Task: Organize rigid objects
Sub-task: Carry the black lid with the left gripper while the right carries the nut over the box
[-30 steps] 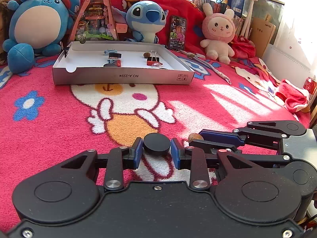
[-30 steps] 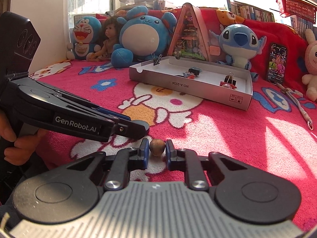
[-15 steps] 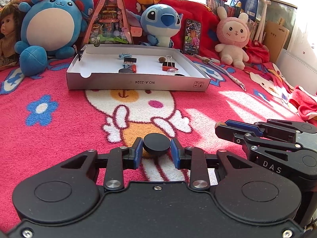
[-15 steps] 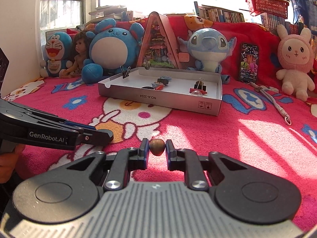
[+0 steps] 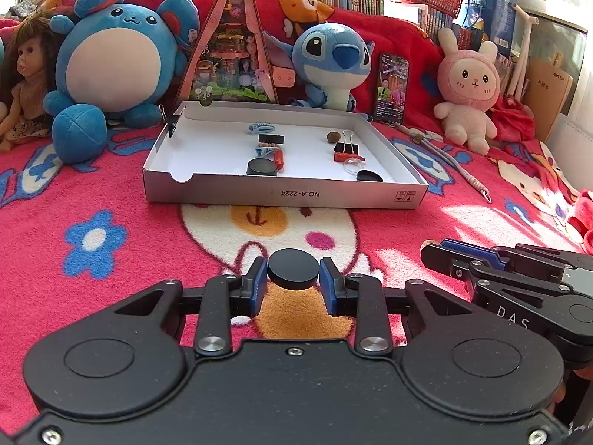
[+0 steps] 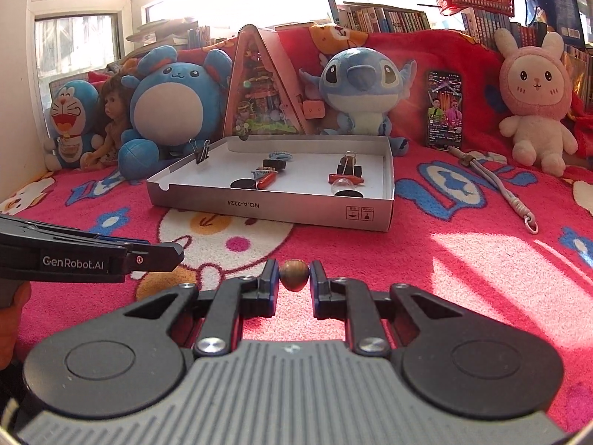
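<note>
My left gripper (image 5: 293,276) is shut on a flat black disc (image 5: 293,267), held above the red blanket. My right gripper (image 6: 294,278) is shut on a small brown wooden bead (image 6: 294,274). Each gripper shows in the other's view: the right one (image 5: 431,254) low at the right of the left wrist view, the left one (image 6: 178,254) at the left of the right wrist view. Ahead lies a shallow white cardboard box (image 5: 237,193) (image 6: 259,205) holding black discs, binder clips, a brown bead, a red piece and blue clips.
Plush toys stand behind the box: a blue round one (image 5: 111,70), a blue alien one (image 5: 333,63), a pink rabbit (image 5: 467,89), plus a doll (image 5: 22,85) and a triangular diorama (image 5: 229,44). A phone (image 5: 393,85) leans at the back. A beaded cord (image 5: 456,167) lies right.
Both grippers have moved forward toward the box and lifted slightly, each still gripping its object; the box and toys now look nearer and more centred.
</note>
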`<state>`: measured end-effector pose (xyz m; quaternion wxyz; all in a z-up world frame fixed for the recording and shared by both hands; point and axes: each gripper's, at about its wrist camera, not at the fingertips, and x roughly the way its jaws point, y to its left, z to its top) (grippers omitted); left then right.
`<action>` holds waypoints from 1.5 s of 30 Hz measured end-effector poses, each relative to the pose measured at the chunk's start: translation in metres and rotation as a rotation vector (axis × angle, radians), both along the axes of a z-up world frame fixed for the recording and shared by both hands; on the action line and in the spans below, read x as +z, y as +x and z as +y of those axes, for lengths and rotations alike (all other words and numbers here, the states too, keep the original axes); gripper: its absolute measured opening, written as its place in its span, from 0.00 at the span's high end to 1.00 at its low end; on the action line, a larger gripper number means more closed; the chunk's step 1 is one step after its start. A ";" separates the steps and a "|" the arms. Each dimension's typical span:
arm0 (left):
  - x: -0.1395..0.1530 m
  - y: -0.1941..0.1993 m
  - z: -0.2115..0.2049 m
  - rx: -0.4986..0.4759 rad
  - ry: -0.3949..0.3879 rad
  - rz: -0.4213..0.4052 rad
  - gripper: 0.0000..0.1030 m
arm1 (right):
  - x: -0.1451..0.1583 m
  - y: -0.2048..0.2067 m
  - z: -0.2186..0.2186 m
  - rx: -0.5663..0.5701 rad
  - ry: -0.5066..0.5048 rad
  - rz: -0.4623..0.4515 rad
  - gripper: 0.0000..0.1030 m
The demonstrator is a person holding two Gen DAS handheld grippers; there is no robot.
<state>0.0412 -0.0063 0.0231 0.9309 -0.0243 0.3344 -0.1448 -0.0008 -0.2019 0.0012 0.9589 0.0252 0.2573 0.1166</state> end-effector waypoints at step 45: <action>0.034 0.144 -0.007 0.032 -0.037 -0.077 0.72 | 0.035 0.135 0.003 -0.057 0.019 -0.002 0.79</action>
